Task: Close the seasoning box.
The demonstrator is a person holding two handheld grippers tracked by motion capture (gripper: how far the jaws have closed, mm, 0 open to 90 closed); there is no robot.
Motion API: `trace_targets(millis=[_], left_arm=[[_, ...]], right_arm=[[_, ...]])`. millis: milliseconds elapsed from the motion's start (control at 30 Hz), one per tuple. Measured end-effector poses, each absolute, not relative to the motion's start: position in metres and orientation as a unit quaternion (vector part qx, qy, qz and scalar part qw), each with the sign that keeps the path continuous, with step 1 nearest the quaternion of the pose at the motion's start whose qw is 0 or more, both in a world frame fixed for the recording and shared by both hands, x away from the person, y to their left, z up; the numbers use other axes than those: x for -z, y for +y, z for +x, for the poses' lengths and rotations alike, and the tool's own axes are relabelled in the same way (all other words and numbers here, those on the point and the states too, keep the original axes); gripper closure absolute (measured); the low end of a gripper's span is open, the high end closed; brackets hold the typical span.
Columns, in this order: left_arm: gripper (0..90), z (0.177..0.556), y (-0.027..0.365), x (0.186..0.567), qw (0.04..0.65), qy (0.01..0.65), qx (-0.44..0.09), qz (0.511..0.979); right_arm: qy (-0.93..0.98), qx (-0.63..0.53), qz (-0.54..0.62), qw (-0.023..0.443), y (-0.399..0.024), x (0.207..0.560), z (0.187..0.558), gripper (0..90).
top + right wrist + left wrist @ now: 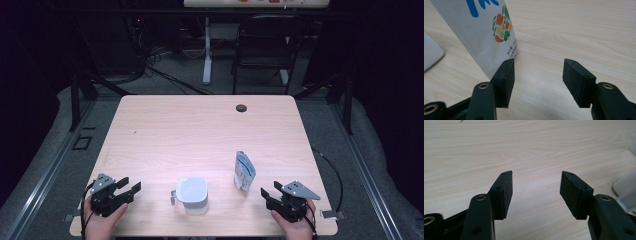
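While the pouch [244, 172] stands upright on the counter [200, 135] just ahead and left of the right hand-held gripper [269, 191], that nearer tool gapes empty; the left hand-held gripper [128, 186], also open, sits beyond the white cup [192, 195].

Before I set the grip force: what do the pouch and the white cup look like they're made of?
The pouch looks like thin flexible plastic film or coated paper, with a smooth, slightly glossy printed face; it stands upright with soft creases. The cup looks like rigid plastic, white and a little translucent at its rim, with a matte sheen, though glazed ceramic can't be ruled out. Both stand on the table, a pale wood-grain laminate.
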State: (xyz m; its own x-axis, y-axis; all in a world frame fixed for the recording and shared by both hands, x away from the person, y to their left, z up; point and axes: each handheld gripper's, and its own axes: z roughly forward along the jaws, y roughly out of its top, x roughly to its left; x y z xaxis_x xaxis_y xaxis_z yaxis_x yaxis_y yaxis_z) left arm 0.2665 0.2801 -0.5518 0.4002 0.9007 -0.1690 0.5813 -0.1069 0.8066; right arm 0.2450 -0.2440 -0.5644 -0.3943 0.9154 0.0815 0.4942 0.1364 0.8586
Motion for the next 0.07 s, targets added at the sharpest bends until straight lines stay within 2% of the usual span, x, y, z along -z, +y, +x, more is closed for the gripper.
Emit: trace_targets(millis=[67], left_arm=[[42.6,0.2665,0.2809,0.5508,0.43,0.513,-0.189,0.718]], right_arm=[[0.712,-0.435,0.495,0.244,-0.2457,0.5644,0.2457,42.8]])
